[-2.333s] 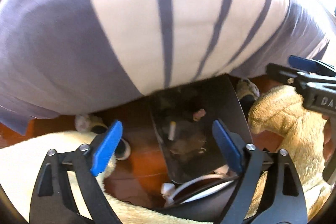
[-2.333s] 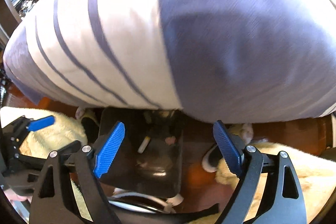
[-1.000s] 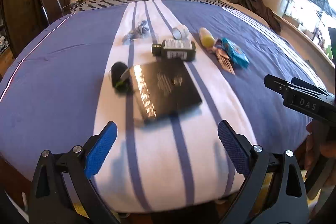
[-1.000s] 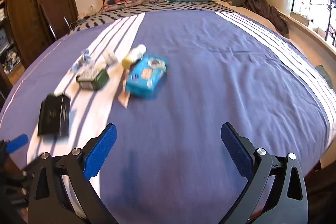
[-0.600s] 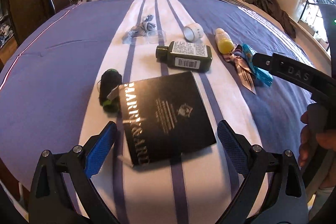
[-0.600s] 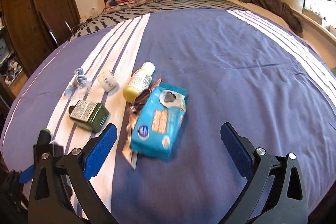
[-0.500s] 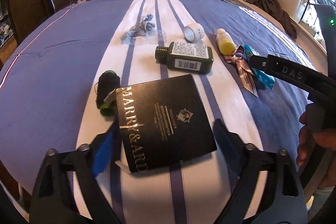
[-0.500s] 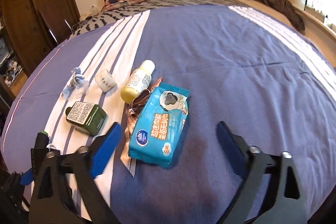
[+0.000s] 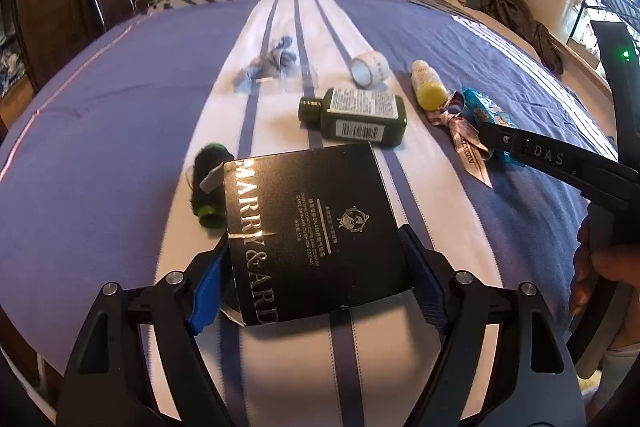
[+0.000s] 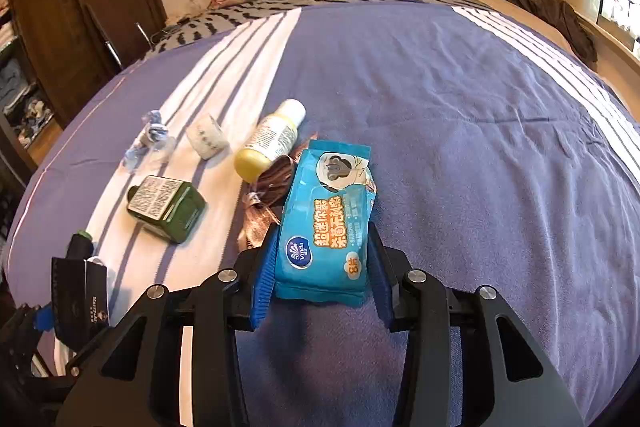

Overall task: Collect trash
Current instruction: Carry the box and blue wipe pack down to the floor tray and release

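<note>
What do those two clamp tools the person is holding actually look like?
Both are black plastic pincers with triangular cut-outs and silver bolts at the joints. The left gripper and right gripper each have two fingers lined with ribbed blue pads. Seen from the left wrist camera, the right tool bears white letters "DAS" and a green light; a bare hand grips it. No cables show.

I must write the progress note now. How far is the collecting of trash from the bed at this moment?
Nothing looks collected yet. In hand: the left gripper closes around the black box, and the right gripper closes around the blue wipes pack; both still lie on the bed. Left: green bottle, yellow bottle, tape roll, ribbon, crumpled wrapper, dark spool.
</note>
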`<state>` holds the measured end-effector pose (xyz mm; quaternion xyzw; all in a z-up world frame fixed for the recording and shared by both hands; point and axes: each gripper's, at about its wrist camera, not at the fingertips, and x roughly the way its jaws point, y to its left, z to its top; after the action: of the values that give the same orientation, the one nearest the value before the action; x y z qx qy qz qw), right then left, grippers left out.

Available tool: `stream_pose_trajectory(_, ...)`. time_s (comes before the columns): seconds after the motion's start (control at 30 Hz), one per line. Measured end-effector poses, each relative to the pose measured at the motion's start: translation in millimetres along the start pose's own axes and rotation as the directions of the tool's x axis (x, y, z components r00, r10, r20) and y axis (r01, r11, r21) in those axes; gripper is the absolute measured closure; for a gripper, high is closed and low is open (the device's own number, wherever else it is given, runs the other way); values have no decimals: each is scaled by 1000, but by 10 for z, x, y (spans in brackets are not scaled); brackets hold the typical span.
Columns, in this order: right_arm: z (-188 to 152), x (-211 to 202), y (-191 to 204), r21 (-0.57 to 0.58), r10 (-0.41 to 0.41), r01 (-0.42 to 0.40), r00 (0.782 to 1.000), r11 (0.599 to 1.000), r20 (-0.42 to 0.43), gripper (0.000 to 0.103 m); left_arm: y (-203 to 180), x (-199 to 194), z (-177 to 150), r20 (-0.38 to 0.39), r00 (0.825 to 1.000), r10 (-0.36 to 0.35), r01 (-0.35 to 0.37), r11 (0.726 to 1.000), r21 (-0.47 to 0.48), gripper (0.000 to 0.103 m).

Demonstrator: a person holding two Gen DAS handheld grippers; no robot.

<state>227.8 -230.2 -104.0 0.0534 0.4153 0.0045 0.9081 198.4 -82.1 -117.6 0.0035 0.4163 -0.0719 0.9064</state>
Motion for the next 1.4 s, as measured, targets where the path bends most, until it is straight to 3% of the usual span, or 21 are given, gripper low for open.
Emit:
stream_pose_trajectory(0.27, 22, -426, 154, -59, 4, 2, 996, 998, 90, 61, 20, -371, 30, 67, 998, 9, -9, 1000, -3, 33)
stream_pose_trajectory(0.57, -35, -1031, 437, -145, 78, -51, 979, 988, 191, 61, 4, -758, -39, 120, 993, 10, -11, 1000, 12, 34)
stream_pose_trajectory(1.03, -403, -1529, 664, -221, 183, -137, 963, 965, 200, 61, 42, -1332, -255, 195, 981, 9, -16, 999, 37, 35)
stream_pose_trajectory(1.4, -994, -1867, 656, -222, 220, -182, 961, 958, 165, 61, 88, -1808, -783, 198, 980, -31, 14, 996, 89, 35)
